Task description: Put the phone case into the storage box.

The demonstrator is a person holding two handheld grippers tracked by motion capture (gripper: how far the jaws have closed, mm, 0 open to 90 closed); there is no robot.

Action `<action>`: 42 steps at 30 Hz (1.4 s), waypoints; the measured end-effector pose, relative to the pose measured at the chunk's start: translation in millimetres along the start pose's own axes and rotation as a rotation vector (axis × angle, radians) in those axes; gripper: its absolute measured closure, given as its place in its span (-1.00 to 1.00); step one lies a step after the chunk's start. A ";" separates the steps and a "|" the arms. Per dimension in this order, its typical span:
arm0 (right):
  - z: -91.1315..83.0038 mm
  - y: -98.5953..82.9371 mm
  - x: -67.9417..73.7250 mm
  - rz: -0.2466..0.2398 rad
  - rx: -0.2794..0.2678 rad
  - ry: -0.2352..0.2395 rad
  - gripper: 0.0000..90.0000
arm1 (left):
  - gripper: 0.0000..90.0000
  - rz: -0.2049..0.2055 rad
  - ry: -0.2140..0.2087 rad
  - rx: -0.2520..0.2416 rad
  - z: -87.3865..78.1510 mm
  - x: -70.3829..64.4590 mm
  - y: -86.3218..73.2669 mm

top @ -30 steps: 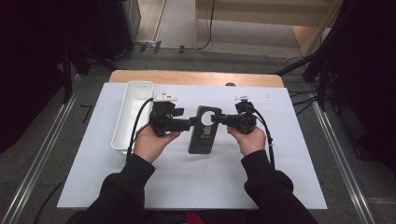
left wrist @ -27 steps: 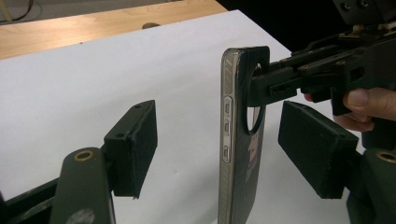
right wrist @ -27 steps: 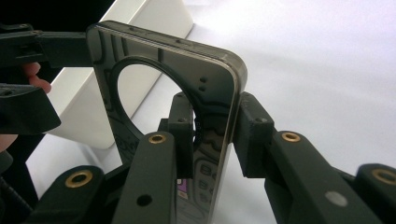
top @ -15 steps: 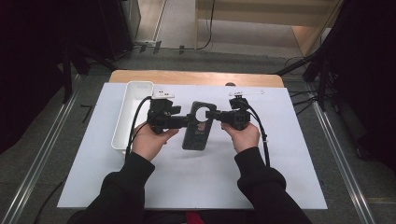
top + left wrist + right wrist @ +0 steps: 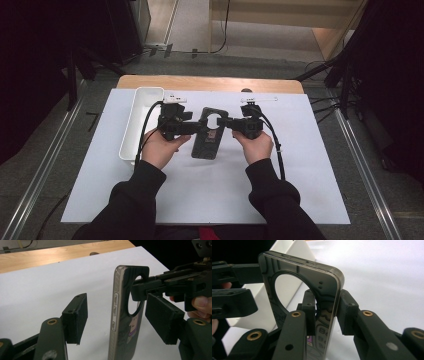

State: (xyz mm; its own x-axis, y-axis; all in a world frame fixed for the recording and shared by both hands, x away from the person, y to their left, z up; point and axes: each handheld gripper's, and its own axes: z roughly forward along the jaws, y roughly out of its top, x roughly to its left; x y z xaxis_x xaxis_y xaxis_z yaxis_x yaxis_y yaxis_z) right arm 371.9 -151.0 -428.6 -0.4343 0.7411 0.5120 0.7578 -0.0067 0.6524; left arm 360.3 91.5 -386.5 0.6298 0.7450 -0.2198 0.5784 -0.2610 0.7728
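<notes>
A dark phone case (image 5: 206, 136) with a large round camera hole is held above the white mat (image 5: 210, 200), its top end between my two grippers. My right gripper (image 5: 223, 122) is shut on the case's upper corner; in the right gripper view its pads (image 5: 345, 311) pinch the case (image 5: 325, 287) from both sides. My left gripper (image 5: 198, 126) is open, and the case's edge (image 5: 117, 302) stands between its pads (image 5: 75, 317) with a gap on each side. The right gripper (image 5: 160, 285) reaches in from the far side.
A long white tray (image 5: 137, 122) lies just left of my left hand. The mat covers a wooden table whose bare strip (image 5: 210, 82) shows at the far edge. Two small white pieces (image 5: 257, 99) lie near that edge.
Both hands have drawn inward and slightly left around the case's top end. The case has shifted and tilted a little with the right gripper.
</notes>
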 end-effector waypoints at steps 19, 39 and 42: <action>10.5 13.9 10.2 0.021 -0.027 -0.036 0.55 | -0.18 0.053 0.120 0.006 8.9 -1.9 5.5; 17.6 9.3 16.8 0.031 -0.037 -0.085 0.56 | -0.02 0.071 0.170 0.001 18.9 1.9 10.9; 17.9 10.9 18.2 0.035 -0.040 -0.087 0.56 | 0.02 0.082 0.187 0.004 20.6 1.5 11.5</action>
State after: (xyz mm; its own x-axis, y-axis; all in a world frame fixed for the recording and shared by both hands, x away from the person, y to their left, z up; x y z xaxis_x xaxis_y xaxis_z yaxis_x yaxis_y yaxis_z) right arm 381.0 -125.5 -422.2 -0.3627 0.7954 0.4856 0.7508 -0.0592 0.6579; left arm 378.6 76.9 -390.2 0.5683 0.8218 -0.0413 0.5313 -0.3282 0.7810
